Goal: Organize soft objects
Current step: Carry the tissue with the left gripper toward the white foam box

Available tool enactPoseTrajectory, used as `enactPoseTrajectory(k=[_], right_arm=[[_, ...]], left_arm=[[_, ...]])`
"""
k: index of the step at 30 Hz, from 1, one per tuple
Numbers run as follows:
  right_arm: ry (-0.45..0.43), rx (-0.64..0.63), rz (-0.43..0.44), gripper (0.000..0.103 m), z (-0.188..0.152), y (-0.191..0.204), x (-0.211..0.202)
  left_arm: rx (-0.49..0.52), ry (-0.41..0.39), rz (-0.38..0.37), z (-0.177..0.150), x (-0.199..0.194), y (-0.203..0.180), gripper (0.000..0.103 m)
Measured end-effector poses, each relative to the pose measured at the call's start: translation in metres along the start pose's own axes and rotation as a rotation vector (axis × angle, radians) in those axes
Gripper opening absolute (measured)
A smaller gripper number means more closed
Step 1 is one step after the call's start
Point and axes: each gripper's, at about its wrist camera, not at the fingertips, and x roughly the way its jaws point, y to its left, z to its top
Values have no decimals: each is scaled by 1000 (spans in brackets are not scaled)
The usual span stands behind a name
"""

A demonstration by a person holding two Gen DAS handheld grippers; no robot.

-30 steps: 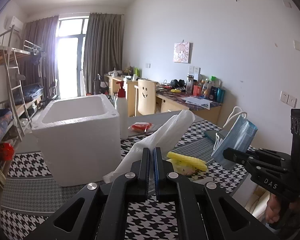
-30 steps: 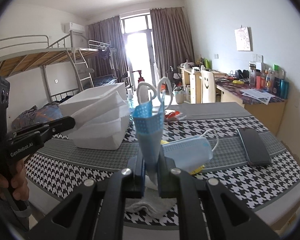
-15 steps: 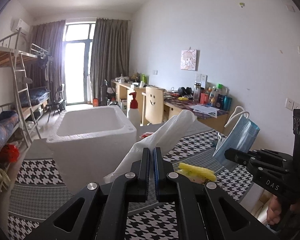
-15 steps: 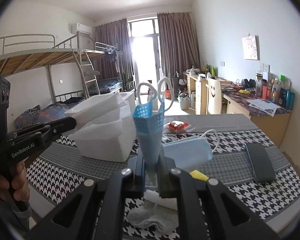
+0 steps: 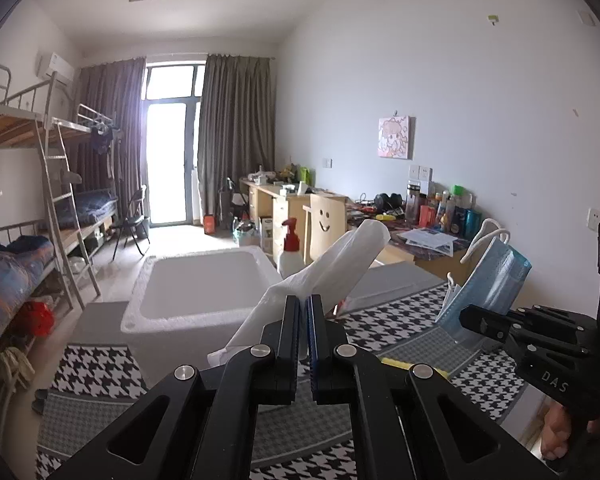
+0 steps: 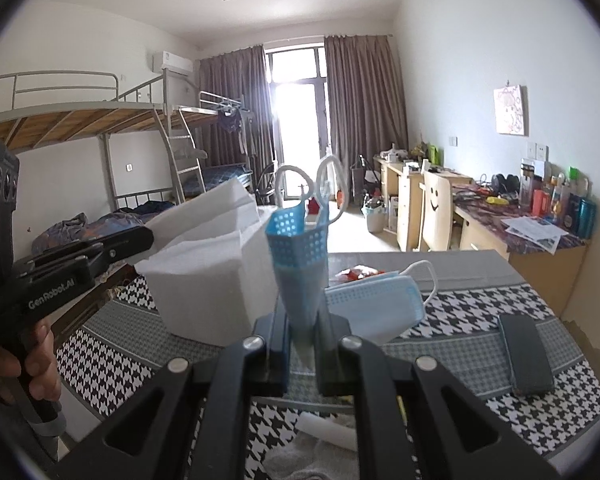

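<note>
The left claw [image 5: 303,312] is clamped on a white tissue [image 5: 332,276], held above the checkered table [image 5: 96,364] beside the white foam box [image 5: 204,292]. The right claw [image 6: 303,332] pinches a folded blue mask [image 6: 300,264] upright; a second blue mask [image 6: 374,306] lies on the table behind it.

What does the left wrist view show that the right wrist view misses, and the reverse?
Only the left wrist view shows the inside of the white foam box, which looks bare, and the pump bottle behind it. Only the right wrist view shows a second blue face mask lying on the table, a dark phone and a grey cloth near the front edge. Both show the left gripper shut on a white tissue and the right gripper shut on a blue face mask.
</note>
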Motion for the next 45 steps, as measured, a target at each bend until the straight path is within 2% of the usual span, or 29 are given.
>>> enactPoseTrajectory(k=[18, 35, 45], right_arm=[[-40, -46, 51, 12, 31, 15, 12], [-41, -74, 109, 12, 53, 31, 35], [-37, -94, 116, 12, 65, 38, 53]], left_arm=[[-6, -41, 78, 31, 11, 17, 4], [-18, -26, 202, 41, 31, 38, 4], [-26, -1, 210, 43, 47, 47, 4]])
